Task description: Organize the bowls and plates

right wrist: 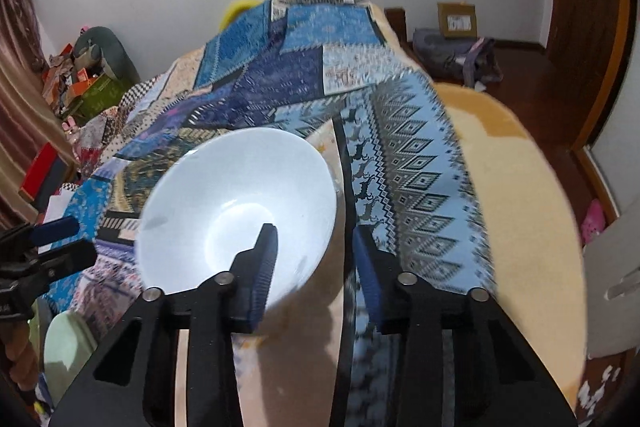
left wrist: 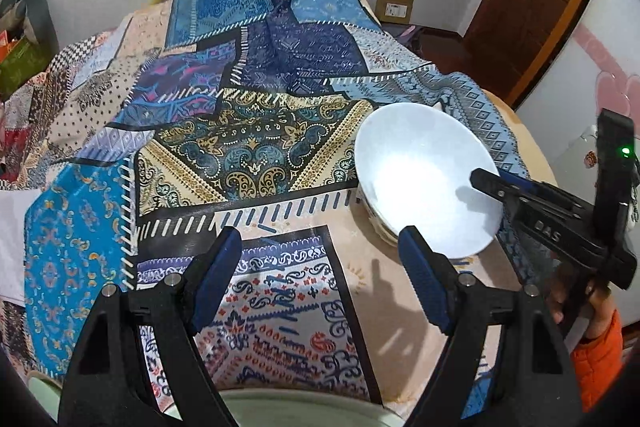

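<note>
Now right gripper (right wrist: 312, 267) pinches bowl (right wrist: 240, 211) rim, one finger inside, one outside, tilted above cloth (right wrist: 420, 167), prob to stack; left gripper (left wrist: 320, 275) wide, empty, near it

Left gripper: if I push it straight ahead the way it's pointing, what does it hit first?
Most likely the patterned tablecloth; nothing lies between the open left gripper's fingers. The white bowl sits off to its right, though depth is unclear.

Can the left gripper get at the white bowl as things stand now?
Probably yes. The left gripper is open and empty, and the white bowl sits just beside its tip. But the right gripper straddles the bowl's near rim, so the far rim looks freer.
</note>
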{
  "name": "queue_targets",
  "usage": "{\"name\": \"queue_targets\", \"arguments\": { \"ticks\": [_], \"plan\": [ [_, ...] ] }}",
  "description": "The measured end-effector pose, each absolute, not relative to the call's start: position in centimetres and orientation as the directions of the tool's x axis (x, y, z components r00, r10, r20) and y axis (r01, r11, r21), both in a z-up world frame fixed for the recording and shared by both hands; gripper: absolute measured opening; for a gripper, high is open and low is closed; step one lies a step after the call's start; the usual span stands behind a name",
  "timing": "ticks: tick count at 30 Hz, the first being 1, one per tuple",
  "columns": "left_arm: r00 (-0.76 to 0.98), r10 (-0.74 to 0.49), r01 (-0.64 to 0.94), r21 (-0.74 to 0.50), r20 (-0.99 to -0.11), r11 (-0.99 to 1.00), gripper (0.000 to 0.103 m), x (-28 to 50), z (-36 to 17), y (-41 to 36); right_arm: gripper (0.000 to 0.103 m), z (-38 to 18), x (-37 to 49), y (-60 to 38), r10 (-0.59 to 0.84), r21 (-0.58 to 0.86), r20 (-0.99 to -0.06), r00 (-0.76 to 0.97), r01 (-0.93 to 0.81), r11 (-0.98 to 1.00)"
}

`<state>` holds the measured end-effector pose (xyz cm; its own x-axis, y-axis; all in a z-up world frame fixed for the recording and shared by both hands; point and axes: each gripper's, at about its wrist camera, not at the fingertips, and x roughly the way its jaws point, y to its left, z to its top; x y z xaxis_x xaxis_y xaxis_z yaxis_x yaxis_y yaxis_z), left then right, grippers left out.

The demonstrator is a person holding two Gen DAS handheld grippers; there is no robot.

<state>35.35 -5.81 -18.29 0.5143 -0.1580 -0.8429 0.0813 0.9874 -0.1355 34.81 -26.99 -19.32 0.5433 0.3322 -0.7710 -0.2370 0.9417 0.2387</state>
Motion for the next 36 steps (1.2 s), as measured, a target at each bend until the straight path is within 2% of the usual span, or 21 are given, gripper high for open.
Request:
{"name": "queue_targets", "arguments": {
  "ticks": [5, 15, 21, 27, 32, 36],
  "plan": [
    [0.512, -0.155, 0.091, -0.126, -0.845, 0.988, 0.081, 35.9, -18.9, -6.1, 0.016, -20.7, 35.8, -26.5, 0.377, 0.275, -0.783, 0.494, -0.269, 0.923],
    [0.476, -0.147, 0.106, -0.109, -0.867, 0.988, 0.079, 36.2, -20.2, -7.1, 0.017, -20.0, 33.6, -24.7, 0.414, 0.246, -0.781, 0.468, -0.379, 0.892],
    [0.396, -0.165, 0.123, -0.127, -0.903, 0.984, 0.061, 35.4, -22.2, -7.5, 0.018, -20.2, 31.9, -23.2, 0.450, 0.273, -0.794, 0.409, -0.421, 0.865],
    [0.385, -0.168, 0.134, -0.125, -0.908, 0.983, 0.046, 34.7, -23.0, -7.7, 0.023, -20.4, 32.0, -23.8, 0.462, 0.323, -0.793, 0.397, -0.370, 0.871],
    [0.383, -0.185, 0.154, -0.135, -0.905, 0.979, 0.024, 34.9, -23.1, -8.1, 0.024, -20.6, 31.7, -23.8, 0.467, 0.341, -0.783, 0.411, -0.345, 0.875],
    [0.384, -0.184, 0.156, -0.133, -0.905, 0.979, 0.024, 34.5, -22.8, -8.3, 0.022, -20.2, 31.1, -23.2, 0.436, 0.300, -0.787, 0.437, -0.346, 0.889]
  ]
}}
